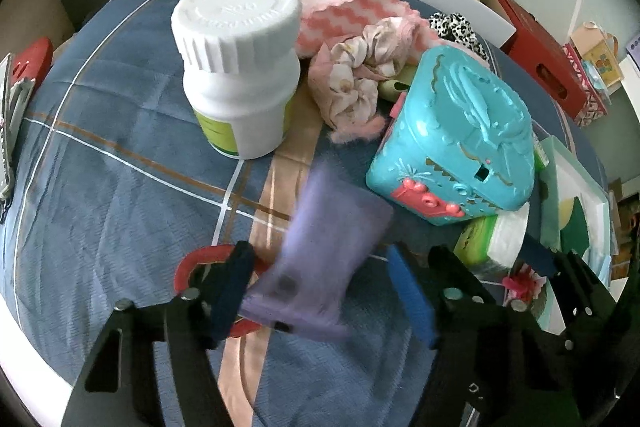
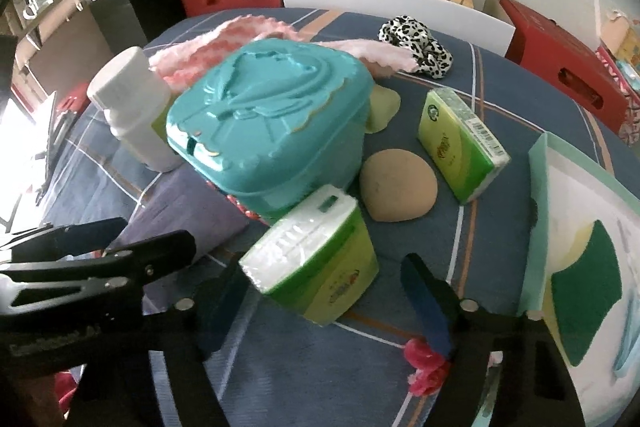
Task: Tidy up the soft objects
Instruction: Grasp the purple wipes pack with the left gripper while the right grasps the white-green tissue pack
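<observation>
In the left wrist view my left gripper (image 1: 320,291) is open around a blurred purple soft pouch (image 1: 320,255) that lies between its blue pads. Behind it lie a pink scrunchie (image 1: 356,75), a pink zigzag cloth (image 1: 352,11) and a leopard scrunchie (image 1: 452,25). In the right wrist view my right gripper (image 2: 324,303) is open around a green tissue pack (image 2: 316,259). A second tissue pack (image 2: 460,143), a tan soft dome (image 2: 396,183), the purple pouch (image 2: 180,219) and the leopard scrunchie (image 2: 416,45) lie beyond.
A white pill bottle (image 1: 240,67) and a teal plastic case (image 1: 456,143) stand mid-table on the blue plaid cloth (image 1: 120,187). A tray with a green sponge (image 2: 580,287) sits at the right. A red ring (image 1: 192,267) and a pink flower clip (image 2: 424,367) lie near the fingers. Red boxes stand behind.
</observation>
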`<state>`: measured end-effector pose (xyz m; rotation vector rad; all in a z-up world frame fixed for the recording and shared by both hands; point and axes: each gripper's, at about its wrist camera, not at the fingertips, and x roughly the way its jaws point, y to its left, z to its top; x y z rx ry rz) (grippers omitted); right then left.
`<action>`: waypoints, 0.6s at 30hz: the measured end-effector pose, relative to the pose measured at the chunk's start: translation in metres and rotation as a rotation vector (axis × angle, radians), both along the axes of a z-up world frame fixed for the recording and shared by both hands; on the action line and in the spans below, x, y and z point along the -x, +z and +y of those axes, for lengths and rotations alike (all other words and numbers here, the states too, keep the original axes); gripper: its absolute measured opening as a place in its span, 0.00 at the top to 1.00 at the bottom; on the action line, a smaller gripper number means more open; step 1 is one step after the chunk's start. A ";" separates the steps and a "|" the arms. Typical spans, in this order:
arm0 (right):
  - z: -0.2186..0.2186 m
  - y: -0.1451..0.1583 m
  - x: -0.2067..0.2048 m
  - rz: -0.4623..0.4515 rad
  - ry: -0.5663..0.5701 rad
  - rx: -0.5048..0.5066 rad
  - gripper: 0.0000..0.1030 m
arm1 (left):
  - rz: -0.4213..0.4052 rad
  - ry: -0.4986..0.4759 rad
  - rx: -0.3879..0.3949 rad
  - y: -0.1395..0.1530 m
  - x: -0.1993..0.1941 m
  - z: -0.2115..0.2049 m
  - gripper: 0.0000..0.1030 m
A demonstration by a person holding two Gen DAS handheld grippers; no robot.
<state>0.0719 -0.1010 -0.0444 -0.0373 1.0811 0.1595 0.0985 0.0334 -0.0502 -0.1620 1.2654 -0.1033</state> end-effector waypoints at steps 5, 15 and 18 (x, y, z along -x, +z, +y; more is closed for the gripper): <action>-0.002 -0.004 -0.001 0.014 -0.007 -0.006 0.33 | 0.001 -0.004 -0.004 -0.004 -0.004 -0.004 0.32; -0.009 -0.002 -0.004 0.018 -0.030 -0.031 0.50 | -0.006 0.002 -0.072 -0.004 -0.005 0.005 0.32; -0.010 -0.003 -0.006 0.021 -0.030 -0.034 0.50 | -0.006 -0.008 -0.080 -0.005 -0.005 0.006 0.32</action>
